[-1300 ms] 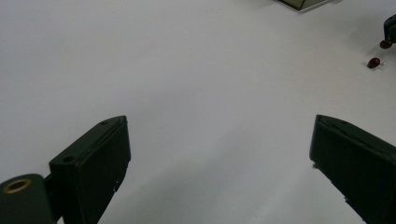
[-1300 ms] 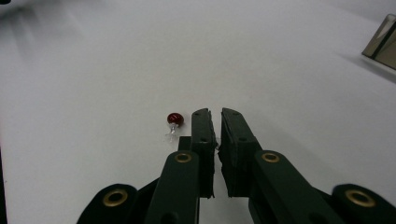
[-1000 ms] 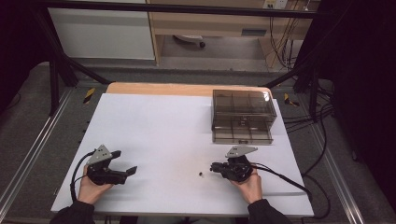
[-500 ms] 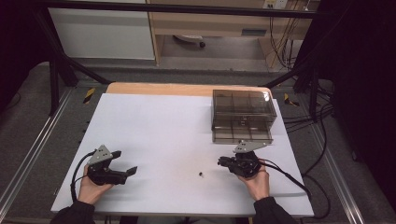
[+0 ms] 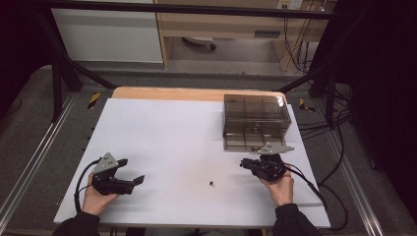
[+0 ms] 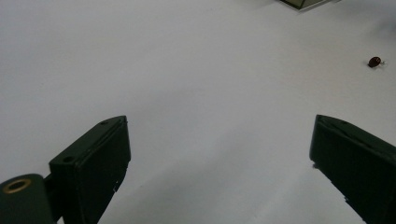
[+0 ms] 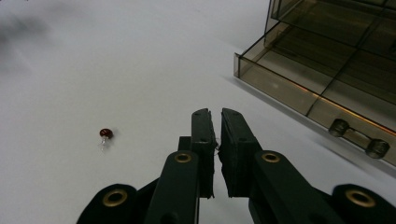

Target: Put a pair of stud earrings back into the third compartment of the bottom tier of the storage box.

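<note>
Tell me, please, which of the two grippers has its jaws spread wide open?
The left gripper: its jaws stand far apart over bare table, while the right gripper has its jaws nearly together.

my view of a lab or workshop bay, white worktop [image 5: 162,132] inside a black metal frame [image 5: 59,69], bundled cables [image 5: 339,123] down the right, grey floor, smoked plastic parts drawer box [image 5: 255,120], plain cabinets [image 5: 108,34] behind

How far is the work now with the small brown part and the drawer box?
Done: a drawer of the smoky plastic drawer box stands pulled out. In hand: nothing; the right gripper is nearly closed and empty, the left gripper wide open. Left: the small brown part lies loose on the table, unpicked.
</note>
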Demonstrator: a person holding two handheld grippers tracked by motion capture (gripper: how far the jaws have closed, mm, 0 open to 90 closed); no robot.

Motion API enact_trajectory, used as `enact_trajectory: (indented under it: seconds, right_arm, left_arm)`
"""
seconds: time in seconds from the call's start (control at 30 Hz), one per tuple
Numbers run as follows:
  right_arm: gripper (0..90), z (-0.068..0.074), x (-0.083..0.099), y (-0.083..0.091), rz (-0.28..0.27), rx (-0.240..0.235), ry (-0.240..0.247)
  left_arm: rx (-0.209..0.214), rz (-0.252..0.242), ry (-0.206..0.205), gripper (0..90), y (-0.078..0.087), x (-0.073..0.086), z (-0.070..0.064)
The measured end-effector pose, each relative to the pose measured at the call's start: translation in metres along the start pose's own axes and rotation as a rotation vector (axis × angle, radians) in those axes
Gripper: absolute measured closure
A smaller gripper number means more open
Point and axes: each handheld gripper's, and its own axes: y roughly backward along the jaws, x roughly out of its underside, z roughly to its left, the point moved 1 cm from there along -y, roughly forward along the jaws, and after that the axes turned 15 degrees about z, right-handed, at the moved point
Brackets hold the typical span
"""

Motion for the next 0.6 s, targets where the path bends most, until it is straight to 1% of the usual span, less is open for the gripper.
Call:
enact_trajectory:
  seconds: [0.27,0.37,0.6]
  right_arm:
    - [84.4,-0.013,-0.001,0.007,-0.016,0.031,-0.021]
    - [84.5,-0.02,-0.001,0.008,-0.02,0.042,-0.044]
    - [84.4,-0.035,-0.002,0.009,-0.02,0.079,-0.077]
  left_arm:
    - [-0.001,0.005,-0.001,4.8,-0.001,0.0,0.0]
    - [-0.001,0.005,-0.001,4.8,-0.001,0.0,0.0]
    - [-0.002,0.008,-0.002,4.8,-0.001,0.0,0.0]
